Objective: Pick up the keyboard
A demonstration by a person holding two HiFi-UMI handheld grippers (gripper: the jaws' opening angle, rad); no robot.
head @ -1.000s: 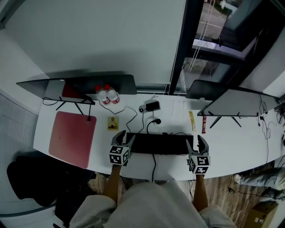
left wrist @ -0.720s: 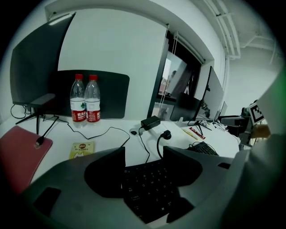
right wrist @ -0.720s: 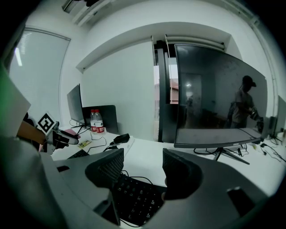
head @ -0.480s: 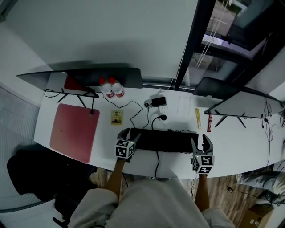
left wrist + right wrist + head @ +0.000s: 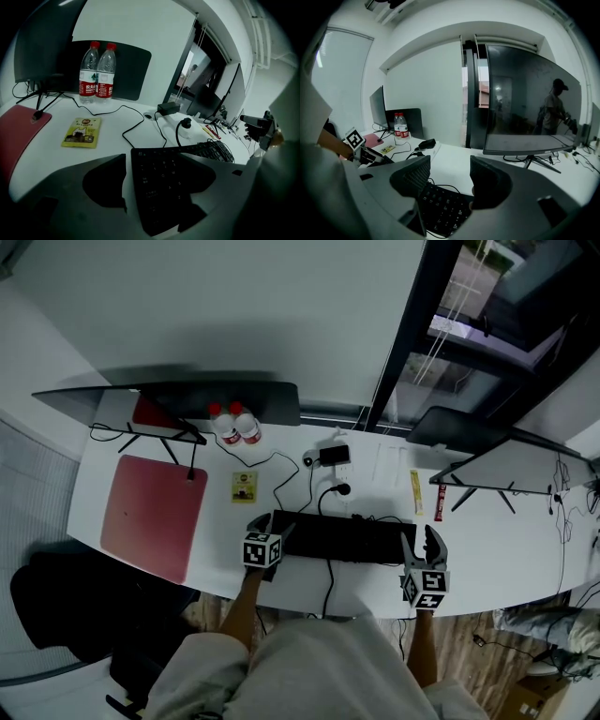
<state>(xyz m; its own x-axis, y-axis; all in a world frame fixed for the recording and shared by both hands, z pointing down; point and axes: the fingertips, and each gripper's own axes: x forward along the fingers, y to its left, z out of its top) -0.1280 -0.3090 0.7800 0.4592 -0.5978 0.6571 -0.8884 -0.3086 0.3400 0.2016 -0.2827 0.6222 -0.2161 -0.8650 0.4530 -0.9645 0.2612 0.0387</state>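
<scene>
My left gripper (image 5: 157,161): jaws wide and just been opening; keyboard's left end lies between them, unclamped.
My right gripper (image 5: 450,169): jaws apart over the keyboard's right end, gripping nothing.
Keyboard (image 5: 342,538): 1, black, near edge of the white desk (image 5: 525,559).
Bottles (image 5: 97,71): 2, red caps, red-and-white labels with Chinese print.
Yellow packet (image 5: 83,131): 1, cartoon picture, print unreadable.
Red mat (image 5: 152,517): 1.

Keyboard (image 5: 342,537) ends partly hidden behind left gripper (image 5: 271,525) and right gripper (image 5: 419,540) in head view. Yellow packet (image 5: 243,487) print too small to read. Red mat (image 5: 16,136) cut off at left edge.
</scene>
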